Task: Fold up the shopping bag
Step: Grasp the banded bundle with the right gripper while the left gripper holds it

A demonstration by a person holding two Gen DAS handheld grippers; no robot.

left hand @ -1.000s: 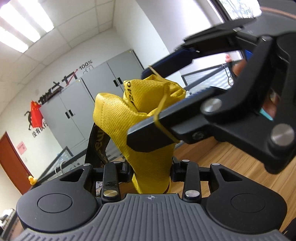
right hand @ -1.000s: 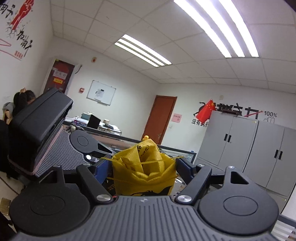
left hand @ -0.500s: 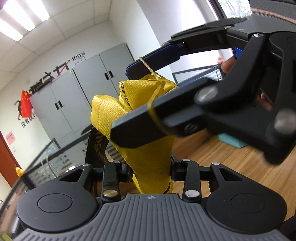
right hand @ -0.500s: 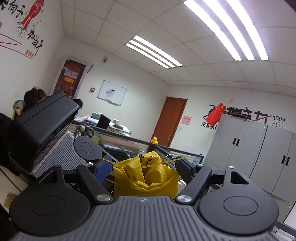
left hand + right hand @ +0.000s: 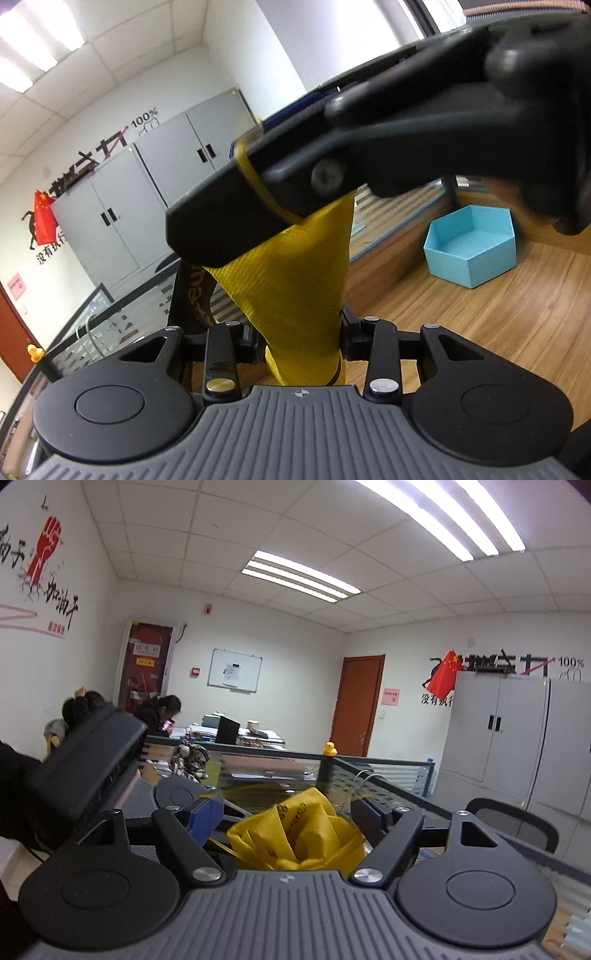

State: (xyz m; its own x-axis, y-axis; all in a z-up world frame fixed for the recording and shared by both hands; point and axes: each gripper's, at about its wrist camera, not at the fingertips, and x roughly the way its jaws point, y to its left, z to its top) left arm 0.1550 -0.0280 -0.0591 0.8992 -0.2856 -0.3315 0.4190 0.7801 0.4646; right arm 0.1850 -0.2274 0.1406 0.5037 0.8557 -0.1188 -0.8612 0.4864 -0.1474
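The yellow shopping bag (image 5: 295, 280) is bunched into an upright roll, and my left gripper (image 5: 299, 336) is shut on its lower end. My right gripper (image 5: 218, 184) reaches in from the right, open wide, its fingers on either side of the bag's top. A thin yellow rubber band (image 5: 255, 184) is stretched around the outside of those fingers. In the right wrist view the crumpled bag top (image 5: 299, 838) sits between the blue-padded fingers (image 5: 205, 818) of my right gripper (image 5: 288, 819) without touching them. The rubber band (image 5: 221, 845) runs across below. The near right finger hides the bag's top in the left wrist view.
A light blue hexagonal box (image 5: 472, 251) stands open on the wooden table (image 5: 498, 325) to the right. A glass partition with a small yellow duck (image 5: 330, 748) borders the table's far side. A black office chair (image 5: 517, 823) and grey cabinets (image 5: 517, 738) lie beyond. Two people sit at desks far left.
My right gripper has come closer and rolled, its fingers and the band sliding further over the bag's top, which now shows less. The left gripper still holds the bag.
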